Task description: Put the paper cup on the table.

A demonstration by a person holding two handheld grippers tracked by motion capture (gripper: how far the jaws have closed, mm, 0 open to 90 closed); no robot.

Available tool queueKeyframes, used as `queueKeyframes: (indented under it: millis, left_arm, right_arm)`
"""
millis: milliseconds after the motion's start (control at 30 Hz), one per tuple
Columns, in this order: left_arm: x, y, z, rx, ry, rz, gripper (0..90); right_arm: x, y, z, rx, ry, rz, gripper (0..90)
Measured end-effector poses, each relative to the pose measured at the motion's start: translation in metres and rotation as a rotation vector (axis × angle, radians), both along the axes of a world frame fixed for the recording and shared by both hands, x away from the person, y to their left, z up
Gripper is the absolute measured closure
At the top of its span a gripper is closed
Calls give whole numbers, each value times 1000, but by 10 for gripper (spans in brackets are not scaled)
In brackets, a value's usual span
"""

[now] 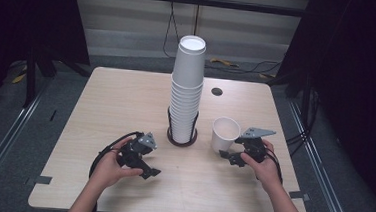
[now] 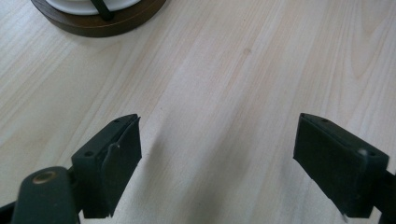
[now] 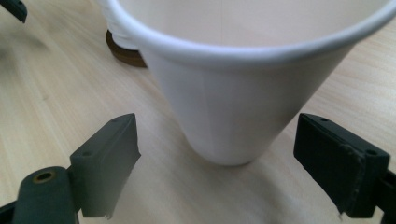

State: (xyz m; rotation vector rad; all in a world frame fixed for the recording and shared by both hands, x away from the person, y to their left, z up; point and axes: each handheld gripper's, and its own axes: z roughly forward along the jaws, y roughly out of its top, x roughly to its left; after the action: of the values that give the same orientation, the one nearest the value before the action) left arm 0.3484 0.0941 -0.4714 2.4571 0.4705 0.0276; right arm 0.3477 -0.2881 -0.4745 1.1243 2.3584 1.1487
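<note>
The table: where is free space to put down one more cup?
The table is bare on its far left, between the left edge and the cup stack, and along the near edge between both hands. It is crowded around the single cup, with the right gripper beside it.

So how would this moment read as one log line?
right tool: open, by upright white paper cup | left tool: open, empty | cup stack: in holder
</note>
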Motion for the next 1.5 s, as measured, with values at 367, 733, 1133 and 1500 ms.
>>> queueKeyframes:
  millis: [367,733,1133,1500]
  left_arm:
    - [3,-3,0,-2,5,5,149]
    - [6,7,-5,-5,-7,35,148]
    - [8,19,-8,14,-21,37,148]
    - [12,35,-8,2,-35,49,149]
  right_arm:
    - [-17,-13,1,-34,30,6,139]
    - [-39,-15,-3,-86,57,25,139]
    - [-52,-16,-2,-97,53,30,139]
    - [-61,-28,-5,-87,47,8,139]
